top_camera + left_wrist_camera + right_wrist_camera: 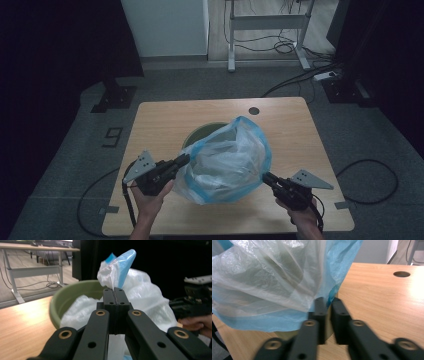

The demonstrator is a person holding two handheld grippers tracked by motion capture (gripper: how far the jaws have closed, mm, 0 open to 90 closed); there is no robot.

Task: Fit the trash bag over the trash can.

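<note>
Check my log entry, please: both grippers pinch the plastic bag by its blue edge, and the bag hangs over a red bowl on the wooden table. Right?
Not quite: the bowl is green, not red, as the left gripper view shows. The rest stands: the left gripper and the right gripper each pinch the plastic bag by its blue edge over the wooden table.

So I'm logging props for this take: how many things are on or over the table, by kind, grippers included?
Plastic bag, clear with blue edging: 1
Green bowl: 1
Handheld grippers: 2, left gripper and right gripper, each at an edge of the bag
Total: 4
</note>
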